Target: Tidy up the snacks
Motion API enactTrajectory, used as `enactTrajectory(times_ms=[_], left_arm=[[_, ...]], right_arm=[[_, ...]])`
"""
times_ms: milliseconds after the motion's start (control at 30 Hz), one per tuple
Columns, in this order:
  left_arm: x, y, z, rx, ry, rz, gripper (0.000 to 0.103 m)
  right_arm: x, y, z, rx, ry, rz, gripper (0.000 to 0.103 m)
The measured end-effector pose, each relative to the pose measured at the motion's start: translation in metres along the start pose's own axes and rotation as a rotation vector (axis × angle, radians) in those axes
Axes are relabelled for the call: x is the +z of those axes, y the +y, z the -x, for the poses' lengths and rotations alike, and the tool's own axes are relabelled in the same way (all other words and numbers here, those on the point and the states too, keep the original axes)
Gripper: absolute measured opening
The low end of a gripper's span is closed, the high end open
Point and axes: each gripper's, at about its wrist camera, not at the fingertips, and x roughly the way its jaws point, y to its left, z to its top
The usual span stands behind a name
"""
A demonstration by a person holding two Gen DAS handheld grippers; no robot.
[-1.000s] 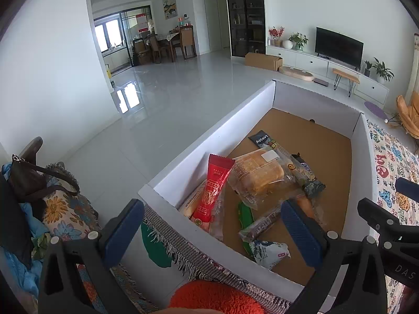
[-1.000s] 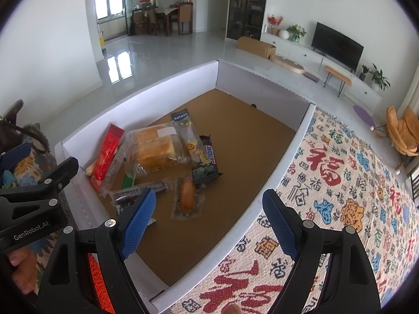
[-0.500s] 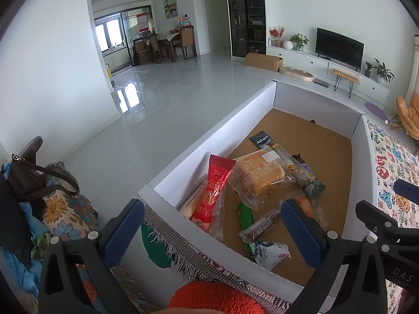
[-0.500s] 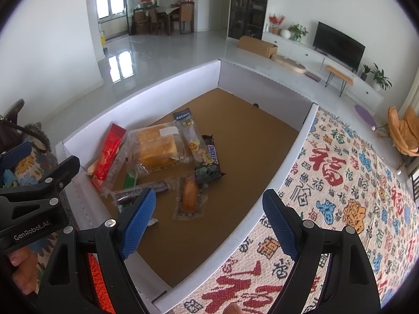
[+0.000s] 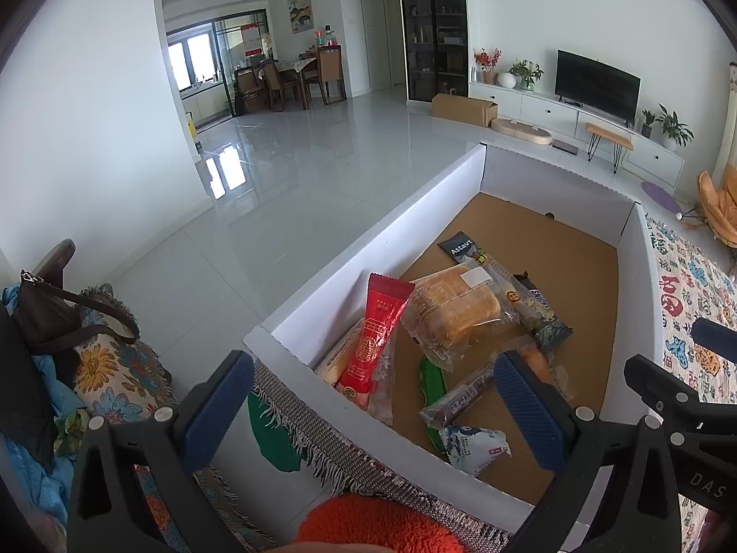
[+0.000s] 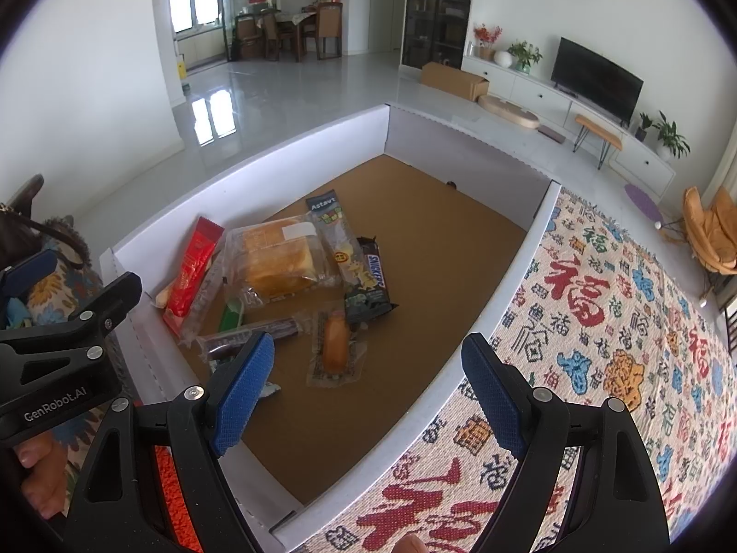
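Observation:
A white box with a brown cardboard floor (image 6: 437, 239) (image 5: 566, 249) holds several snacks at its near left end. Among them are a red packet (image 6: 191, 272) (image 5: 375, 336), a wrapped bread loaf (image 6: 276, 260) (image 5: 456, 311), a Snickers bar (image 6: 375, 279) (image 5: 543, 313), a small wrapped sausage bun (image 6: 334, 345), a green packet (image 5: 433, 385) and a white-blue packet (image 5: 474, 447). My left gripper (image 5: 373, 410) is open and empty above the box's near corner. My right gripper (image 6: 368, 391) is open and empty above the box's near right side.
A patterned cloth with red characters (image 6: 599, 322) lies right of the box. A floral cushion and a brown bag (image 5: 60, 322) sit to the left. An orange fuzzy thing (image 5: 373, 525) is below the left gripper. Beyond are white floor, a TV unit (image 5: 594, 87) and a dining table.
The right wrist view has shifted slightly, with the box contents drifting a little right and down. The left gripper is nearly still. Both stay open.

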Motion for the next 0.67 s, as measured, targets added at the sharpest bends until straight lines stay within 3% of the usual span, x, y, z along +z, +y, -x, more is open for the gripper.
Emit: enactTrajectory(times_ms=[667], left_arm=[[-0.0007, -0.0026, 0.0054, -0.024, -0.027, 0.004, 0.103]], right_arm=[[-0.0018, 0.002, -0.0002, 0.001, 0.001, 0.0, 0.086]])
